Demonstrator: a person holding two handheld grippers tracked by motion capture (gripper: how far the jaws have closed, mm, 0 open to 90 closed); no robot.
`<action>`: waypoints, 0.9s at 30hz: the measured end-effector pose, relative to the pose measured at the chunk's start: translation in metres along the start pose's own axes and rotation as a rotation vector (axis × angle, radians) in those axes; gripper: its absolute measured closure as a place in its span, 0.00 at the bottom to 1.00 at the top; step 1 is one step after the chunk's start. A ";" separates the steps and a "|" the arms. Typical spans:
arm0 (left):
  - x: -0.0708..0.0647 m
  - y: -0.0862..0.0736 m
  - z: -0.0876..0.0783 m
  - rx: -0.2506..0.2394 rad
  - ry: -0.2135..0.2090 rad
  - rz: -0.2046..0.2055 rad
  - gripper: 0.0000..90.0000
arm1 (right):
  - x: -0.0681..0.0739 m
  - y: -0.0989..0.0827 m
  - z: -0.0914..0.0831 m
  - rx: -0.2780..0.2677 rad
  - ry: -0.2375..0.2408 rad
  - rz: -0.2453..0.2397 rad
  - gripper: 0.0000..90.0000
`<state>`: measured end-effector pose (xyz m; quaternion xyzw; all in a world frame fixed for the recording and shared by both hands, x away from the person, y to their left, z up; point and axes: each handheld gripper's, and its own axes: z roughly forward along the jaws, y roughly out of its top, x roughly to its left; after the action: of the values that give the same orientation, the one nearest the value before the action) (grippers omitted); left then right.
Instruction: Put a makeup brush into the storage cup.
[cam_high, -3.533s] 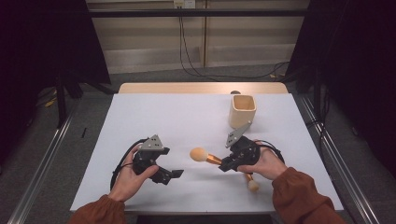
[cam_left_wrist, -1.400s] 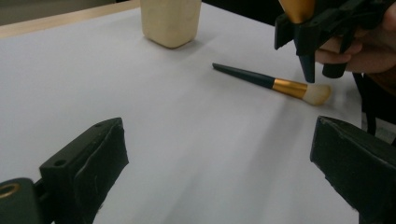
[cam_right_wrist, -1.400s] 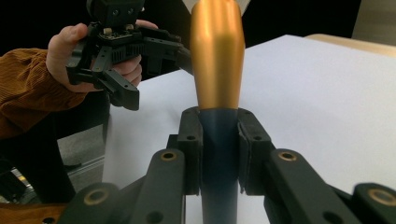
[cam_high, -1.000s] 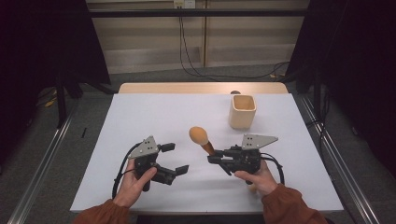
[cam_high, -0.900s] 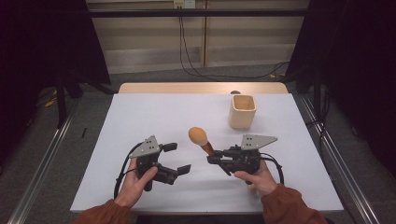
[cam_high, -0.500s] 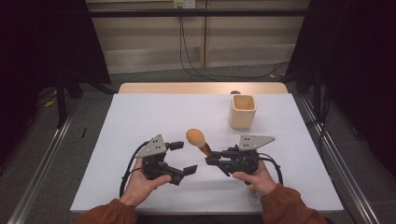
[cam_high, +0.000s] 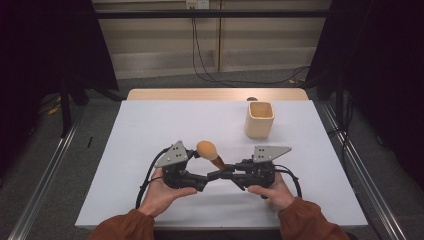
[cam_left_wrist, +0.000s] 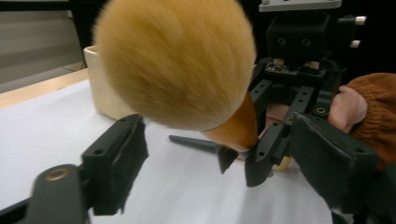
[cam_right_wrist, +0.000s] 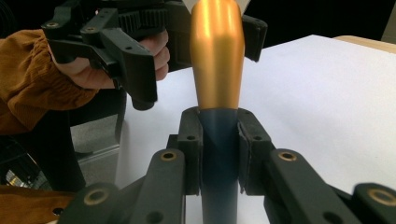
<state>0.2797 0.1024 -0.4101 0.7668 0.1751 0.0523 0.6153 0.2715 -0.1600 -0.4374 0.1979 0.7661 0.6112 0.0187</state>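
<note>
We hold the light brush by its stiff handle in the right tool; our left tool, jaws just narrowing but clear, should avoid its soft bristles.

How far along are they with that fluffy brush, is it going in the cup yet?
Done: the brush is off the table, its dark handle clamped in the right gripper. In hand: the left gripper has its jaws either side of the brush's head and they have just been closing, not yet pressing on it, which looks like a handover. Left, probably: taking the brush over and carrying it to the beige cup, which stands apart behind.
</note>
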 end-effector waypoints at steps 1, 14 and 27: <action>0.001 0.000 0.001 -0.007 -0.008 -0.014 0.26 | 0.000 0.000 0.000 -0.001 0.002 0.001 0.84; 0.000 -0.004 0.007 -0.016 -0.055 -0.048 0.59 | 0.001 -0.002 0.004 -0.001 0.018 0.005 0.84; 0.001 -0.002 0.005 -0.027 -0.081 -0.104 0.69 | 0.002 -0.003 0.006 -0.004 0.034 0.018 0.83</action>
<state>0.2819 0.0985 -0.4137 0.7500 0.1890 -0.0085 0.6338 0.2709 -0.1546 -0.4409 0.1941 0.7634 0.6161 0.0005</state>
